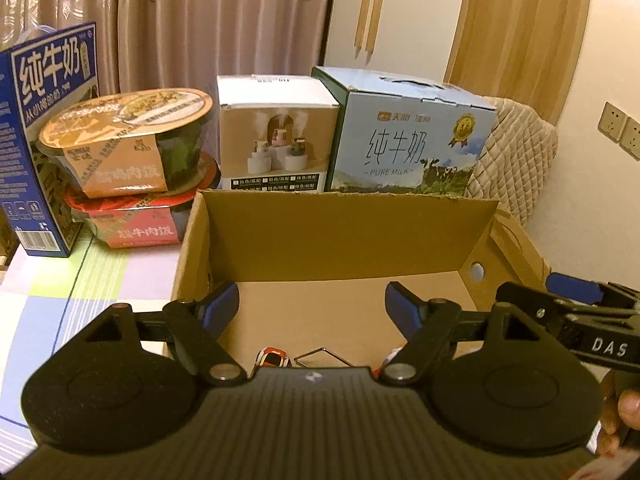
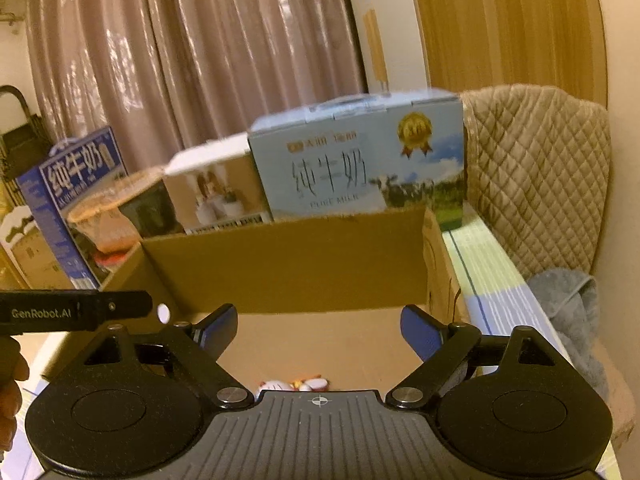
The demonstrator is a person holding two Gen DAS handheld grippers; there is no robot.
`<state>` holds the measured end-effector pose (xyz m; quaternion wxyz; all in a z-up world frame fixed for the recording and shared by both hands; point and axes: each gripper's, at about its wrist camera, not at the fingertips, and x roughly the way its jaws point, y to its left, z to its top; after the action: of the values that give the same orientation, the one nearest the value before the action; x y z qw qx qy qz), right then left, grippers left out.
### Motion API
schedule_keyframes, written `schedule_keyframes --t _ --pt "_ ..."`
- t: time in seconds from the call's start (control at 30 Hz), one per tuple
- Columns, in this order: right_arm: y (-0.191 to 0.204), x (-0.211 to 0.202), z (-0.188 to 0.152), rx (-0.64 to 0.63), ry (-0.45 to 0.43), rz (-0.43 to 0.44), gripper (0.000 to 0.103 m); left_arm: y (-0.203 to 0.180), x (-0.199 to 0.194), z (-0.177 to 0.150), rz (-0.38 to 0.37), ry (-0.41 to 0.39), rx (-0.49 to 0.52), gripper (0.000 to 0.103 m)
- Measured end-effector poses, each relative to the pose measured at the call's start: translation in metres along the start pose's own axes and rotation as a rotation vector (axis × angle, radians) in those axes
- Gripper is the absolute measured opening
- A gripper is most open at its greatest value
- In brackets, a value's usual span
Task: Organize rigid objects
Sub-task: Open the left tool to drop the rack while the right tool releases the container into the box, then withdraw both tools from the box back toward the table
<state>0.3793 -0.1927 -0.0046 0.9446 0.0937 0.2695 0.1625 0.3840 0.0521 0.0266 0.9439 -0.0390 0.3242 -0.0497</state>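
Both tongs, left [image 1: 312, 308] and right [image 2: 316, 328], spread empty over a plain brown cardboard box [image 1: 344, 236].

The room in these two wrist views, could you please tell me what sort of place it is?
Probably a home bedroom: floor-length curtains hang behind, a wardrobe door with wooden handles stands beside them, and a checked bedsheet lies under the cardboard box.

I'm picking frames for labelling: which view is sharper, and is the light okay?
Left wrist view: print on the pale milk box is crisp. Right wrist view: the same milk box is smeared by motion blur. Both have a warm orange cast, fisheye bending and dark corners.
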Motion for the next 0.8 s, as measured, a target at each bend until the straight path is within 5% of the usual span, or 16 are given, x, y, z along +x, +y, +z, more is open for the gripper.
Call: schedule_keyframes --t 0.4,0.8 --pt "0.001 -0.075 -0.01 -0.023 -0.114 0.008 0.086 -0.004 -0.069 -0.044 0.007 -0.005 0.027 0.077" --pt "-0.001 -0.134 -0.07 -0.034 -0.035 0.012 0.086 0.004 -0.13 -0.115 0.029 0.062 0.032 0.077"
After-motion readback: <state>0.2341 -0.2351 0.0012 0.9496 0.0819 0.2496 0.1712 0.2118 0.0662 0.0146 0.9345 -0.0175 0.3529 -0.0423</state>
